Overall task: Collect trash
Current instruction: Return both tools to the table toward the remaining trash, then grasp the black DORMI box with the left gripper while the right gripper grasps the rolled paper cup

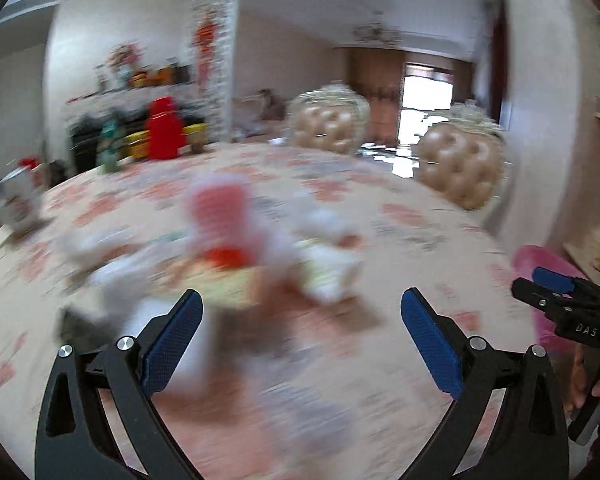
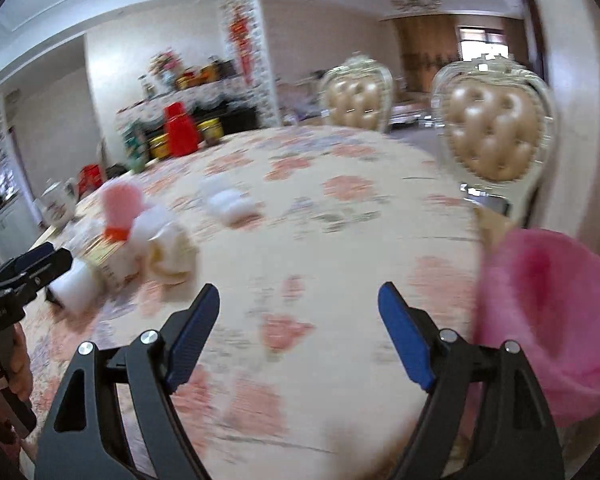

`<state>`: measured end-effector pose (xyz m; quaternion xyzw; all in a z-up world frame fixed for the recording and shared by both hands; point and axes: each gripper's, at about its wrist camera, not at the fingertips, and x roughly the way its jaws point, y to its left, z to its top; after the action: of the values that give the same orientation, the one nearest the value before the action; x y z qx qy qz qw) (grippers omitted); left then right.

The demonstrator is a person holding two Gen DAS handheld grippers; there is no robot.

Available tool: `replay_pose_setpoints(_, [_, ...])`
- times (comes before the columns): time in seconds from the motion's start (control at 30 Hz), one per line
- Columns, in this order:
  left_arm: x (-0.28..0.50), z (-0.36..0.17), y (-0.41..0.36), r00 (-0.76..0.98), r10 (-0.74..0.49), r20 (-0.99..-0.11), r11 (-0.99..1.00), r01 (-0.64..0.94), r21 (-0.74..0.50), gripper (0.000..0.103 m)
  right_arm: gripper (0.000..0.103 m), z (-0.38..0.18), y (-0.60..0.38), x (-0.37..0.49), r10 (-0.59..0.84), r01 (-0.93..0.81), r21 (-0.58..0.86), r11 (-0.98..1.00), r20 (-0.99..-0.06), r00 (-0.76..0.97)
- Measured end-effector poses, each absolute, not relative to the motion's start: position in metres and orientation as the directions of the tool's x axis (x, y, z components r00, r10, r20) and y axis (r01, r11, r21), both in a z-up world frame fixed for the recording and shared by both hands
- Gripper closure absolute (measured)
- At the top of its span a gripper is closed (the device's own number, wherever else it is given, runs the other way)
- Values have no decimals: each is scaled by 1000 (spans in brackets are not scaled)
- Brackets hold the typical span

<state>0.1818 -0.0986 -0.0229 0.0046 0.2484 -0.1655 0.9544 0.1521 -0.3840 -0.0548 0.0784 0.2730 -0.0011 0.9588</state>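
Both grippers, left gripper (image 1: 301, 300) and right gripper (image 2: 299, 294), gape empty; blurred trash pile (image 1: 236, 264) lies just beyond the left.

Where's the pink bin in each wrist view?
Left wrist: pink bin at the right edge, mid-height, partly behind the right gripper.
Right wrist: pink bin fills the lower right, beside the table edge.
Shared landmark: red container at the table's far side.
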Motion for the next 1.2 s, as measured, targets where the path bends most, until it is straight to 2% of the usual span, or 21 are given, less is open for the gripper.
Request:
replay_pose_setpoints(0.13, [180,-30,-33,846,-175,-504,984,150,-91,9,22,-62,-352,177,117,-27,169,985,-552,826])
replay_pose_setpoints(0.33, [180,-43,23,831,-32,-556,996,-21,-89,9,22,-72,-314,218,179,-87,178,980,-608,774])
replay_pose_setpoints(0.53, [194,-54,49,785,6,-620,977,-135,-163,9,22,-71,-286,252,183,-138,121,983,-627,757])
replay_pose_setpoints(0.7, [215,-65,56,737,15,-676,957,-206,-203,9,22,-74,-278,273,205,-151,139,979,-636,744])
replay_pose_setpoints(0.93, [244,-72,57,707,43,-705,931,-285,-229,9,22,-78,-266,300,234,-189,140,972,-646,726])
replay_pose_setpoints(1.1, [255,-80,47,675,23,-738,936,-273,-221,9,22,-80,-264,313,239,-199,137,970,-664,708])
replay_pose_setpoints(1.2, [254,-85,44,679,-12,-734,936,-251,-247,15,23,-85,-263,320,250,-207,147,967,-692,677])
